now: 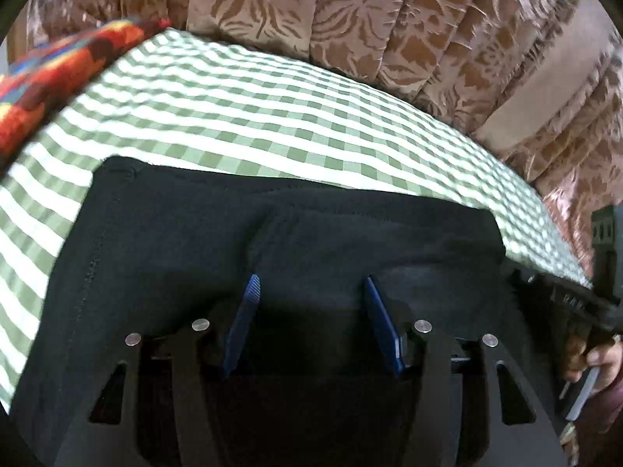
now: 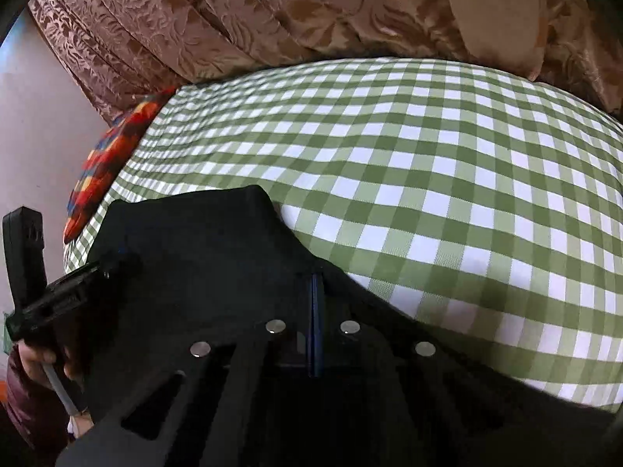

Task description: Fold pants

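Black pants point(image 1: 194, 214) lie spread on a green-and-white checked bed sheet point(image 1: 233, 109). My left gripper point(image 1: 311, 284) hovers over the middle of the cloth, open, its blue fingers point(image 1: 245, 319) wide apart and nothing pinched between them. In the right wrist view the pants point(image 2: 194, 241) fill the lower left, one corner raised. My right gripper point(image 2: 315, 276) is shut, blue fingers pressed together right at the pants' right-hand edge, and it appears to pinch that edge. The right gripper's body point(image 1: 564, 295) shows at the pants' right side in the left wrist view.
A colourful patterned pillow point(image 1: 58, 78) lies at the bed's far left corner point(image 2: 105, 167). Brown floral curtains point(image 1: 350, 19) hang right behind the bed. A person's hand point(image 1: 599, 358) holds the right gripper's handle. Bare checked sheet point(image 2: 428, 175) spreads to the right of the pants.
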{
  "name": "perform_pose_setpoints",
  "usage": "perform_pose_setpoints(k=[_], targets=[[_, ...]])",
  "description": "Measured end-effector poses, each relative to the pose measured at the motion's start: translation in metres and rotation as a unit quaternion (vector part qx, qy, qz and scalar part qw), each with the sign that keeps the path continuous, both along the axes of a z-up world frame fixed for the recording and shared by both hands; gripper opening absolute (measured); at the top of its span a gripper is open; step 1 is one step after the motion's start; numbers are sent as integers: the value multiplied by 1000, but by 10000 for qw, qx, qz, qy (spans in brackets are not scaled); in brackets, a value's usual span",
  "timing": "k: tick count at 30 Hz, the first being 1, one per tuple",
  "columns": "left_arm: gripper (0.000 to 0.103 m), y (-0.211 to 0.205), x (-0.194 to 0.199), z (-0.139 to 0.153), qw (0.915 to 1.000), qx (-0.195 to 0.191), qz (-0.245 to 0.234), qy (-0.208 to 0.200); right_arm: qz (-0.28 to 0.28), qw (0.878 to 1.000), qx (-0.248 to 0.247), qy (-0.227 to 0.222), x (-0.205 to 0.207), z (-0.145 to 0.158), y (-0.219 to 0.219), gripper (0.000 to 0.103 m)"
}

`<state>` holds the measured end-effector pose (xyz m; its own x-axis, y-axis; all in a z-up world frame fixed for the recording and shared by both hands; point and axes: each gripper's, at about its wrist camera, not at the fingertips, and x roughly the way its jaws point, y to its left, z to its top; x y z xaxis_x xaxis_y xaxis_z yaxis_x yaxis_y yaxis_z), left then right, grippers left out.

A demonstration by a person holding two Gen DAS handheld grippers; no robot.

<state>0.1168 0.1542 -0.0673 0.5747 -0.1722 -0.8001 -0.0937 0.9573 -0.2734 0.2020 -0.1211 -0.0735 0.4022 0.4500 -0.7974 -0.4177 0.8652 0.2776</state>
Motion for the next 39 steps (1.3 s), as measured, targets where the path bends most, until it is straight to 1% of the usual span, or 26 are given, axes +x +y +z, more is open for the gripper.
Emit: perform_pose_setpoints(k=[1,3,5,6,7,8,10,12,13,16,18,20,22,23,24,25,27,28,29,30,31,32,33,35,36,39], targets=[[56,-2,-3,1,10000,49,1,-33,2,10000,16,-69,-3,0,-1,0],[56,0,-12,7,9999,-61,52,-128,-27,9999,90,-47,-5,1,-4,0],[61,17,-23,13,9984,-388,308,-280,-78,9998,153,-29,-8,4,-10,0],[62,31,-32,18,9958,-616,574,-370,-88,9998,192,-38,-12,7,-12,3],[62,44,-39,21,9929,-805,763,-433,-98,9997,220,-47,-16,10,-14,9],[62,61,-51,24,9886,-1004,998,-516,-104,9996,258,-75,-22,16,-12,19],[62,91,-75,26,9804,-1180,1458,-600,-71,9994,277,-205,-35,27,-11,27],[61,125,-103,25,9701,-1348,1921,-624,44,9988,310,-377,-51,38,-5,27],[62,138,-115,23,9652,-1451,2085,-619,92,9984,372,-410,-60,42,-4,30],[61,171,-153,17,9528,-1611,2502,-606,135,9979,504,-387,-80,45,-3,35],[61,177,-167,12,9480,-1800,2558,-591,174,9977,560,-333,-93,43,0,36],[62,177,-180,5,9445,-2042,2511,-573,221,9977,577,-291,-104,41,4,41],[61,171,-179,0,9463,-2075,2424,-524,283,9977,560,-255,-113,38,10,49],[57,165,-176,-3,9473,-2125,2342,-516,314,9979,503,-271,-119,36,13,52],[42,162,-172,-3,9490,-2123,2274,-508,323,9980,464,-269,-121,35,16,52],[25,153,-167,-2,9556,-1981,2132,-471,331,9982,449,-242,-123,33,18,52],[5,136,-154,0,9715,-1362,1917,-307,350,9983,422,-188,-127,29,22,53],[4,129,-150,1,9765,-1025,1876,-274,357,9985,381,-192,-128,26,24,53],[4,128,-148,4,9772,-938,1867,-379,350,9986,364,-161,-129,22,25,53],[3,131,-150,7,9750,-990,1904,-579,334,9988,352,-114,-129,17,26,53],[3,134,-151,9,9744,-935,1933,-674,350,9989,291,-56,-130,8,27,54],[3,135,-149,9,9764,-743,1921,-647,391,9989,216,-125,-132,3,29,54],[3,137,-146,2,9785,-571,1930,-448,436,9985,140,-296,-136,-1,31,54],[3,138,-142,-21,9804,-504,1906,11,445,9979,20,-481,-142,-3,34,55],[3,135,-145,-31,9817,-379,1864,107,464,9977,-11,-494,-142,-3,36,55],[4,135,-153,-24,9795,-441,1966,0,479,9975,-41,-510,-143,-4,36,56]])
